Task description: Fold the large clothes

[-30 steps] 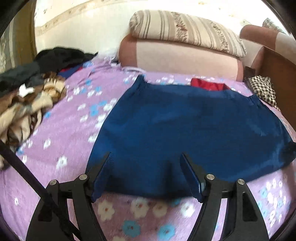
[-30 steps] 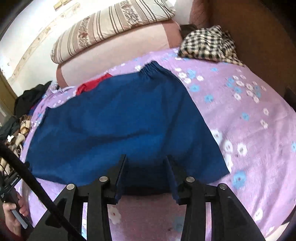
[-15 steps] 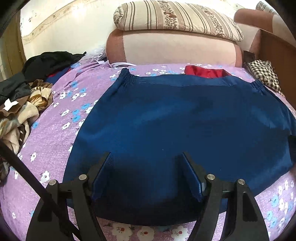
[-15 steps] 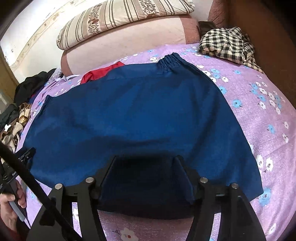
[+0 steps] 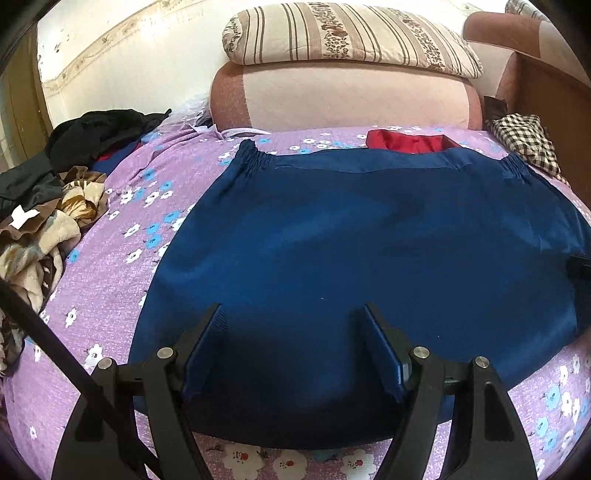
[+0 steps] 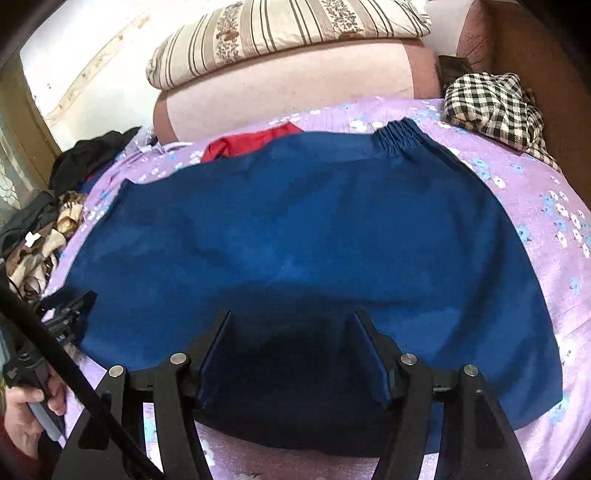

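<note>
A large dark blue garment point(image 5: 369, 240) with an elastic waistband lies spread flat on the purple flowered bed sheet point(image 5: 110, 266), waistband toward the pillows. My left gripper point(image 5: 291, 310) hovers open over its near hem on the left side, with nothing pinched. In the right wrist view the same blue garment point(image 6: 295, 229) fills the middle. My right gripper point(image 6: 293, 314) stands open above the near hem, its pads clear of the cloth. The left gripper point(image 6: 70, 314) shows at the garment's left edge, with a person's hand point(image 6: 29, 410) behind it.
A red cloth point(image 5: 406, 142) peeks out beyond the waistband. A striped pillow point(image 5: 351, 33) lies on a pink bolster point(image 5: 340, 99) at the back. A checked cloth point(image 6: 491, 107) lies back right by a wooden board point(image 5: 546, 99). A heap of clothes point(image 5: 44, 206) is at the left.
Both grippers have moved forward, so the garment's near hem now lies under their fingers. The right jaws have spread wider. The garment looks flatter and closer.
</note>
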The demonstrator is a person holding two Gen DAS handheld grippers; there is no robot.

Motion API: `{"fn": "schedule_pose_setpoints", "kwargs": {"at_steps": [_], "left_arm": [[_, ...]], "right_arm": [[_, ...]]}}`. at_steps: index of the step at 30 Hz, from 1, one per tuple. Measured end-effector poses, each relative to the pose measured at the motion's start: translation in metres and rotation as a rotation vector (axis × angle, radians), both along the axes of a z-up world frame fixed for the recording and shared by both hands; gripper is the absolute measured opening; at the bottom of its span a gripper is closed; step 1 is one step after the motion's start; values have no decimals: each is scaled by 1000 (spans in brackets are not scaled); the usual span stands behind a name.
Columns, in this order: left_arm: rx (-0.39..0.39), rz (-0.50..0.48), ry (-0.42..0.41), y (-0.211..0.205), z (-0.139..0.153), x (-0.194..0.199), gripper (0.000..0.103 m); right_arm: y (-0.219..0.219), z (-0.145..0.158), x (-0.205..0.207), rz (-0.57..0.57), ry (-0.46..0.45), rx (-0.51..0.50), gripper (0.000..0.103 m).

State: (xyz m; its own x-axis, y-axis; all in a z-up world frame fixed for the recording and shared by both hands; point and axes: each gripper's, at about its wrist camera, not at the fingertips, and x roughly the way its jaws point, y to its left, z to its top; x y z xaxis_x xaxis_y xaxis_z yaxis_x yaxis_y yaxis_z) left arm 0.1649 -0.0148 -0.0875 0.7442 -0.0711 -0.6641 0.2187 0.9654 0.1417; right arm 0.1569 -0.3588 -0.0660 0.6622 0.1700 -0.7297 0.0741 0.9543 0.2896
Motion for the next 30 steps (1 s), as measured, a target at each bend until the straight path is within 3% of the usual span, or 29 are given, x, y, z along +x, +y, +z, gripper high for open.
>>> {"fn": "schedule_pose_setpoints", "kwargs": {"at_steps": [13,21,26,30], "left_arm": [[23,-8,-11,-2,1,-2,74],[25,-8,-15,-3,2,-3,74],[30,-30,-27,-7,3,-4,74],[2,-5,11,1,3,7,75]], "right_arm": [[-2,8,20,-21,-24,-14,70],[-11,-4,48,-44,36,-7,69],[-21,8,54,-62,-9,21,69],[-44,-1,67,-117,37,61,69]]}}
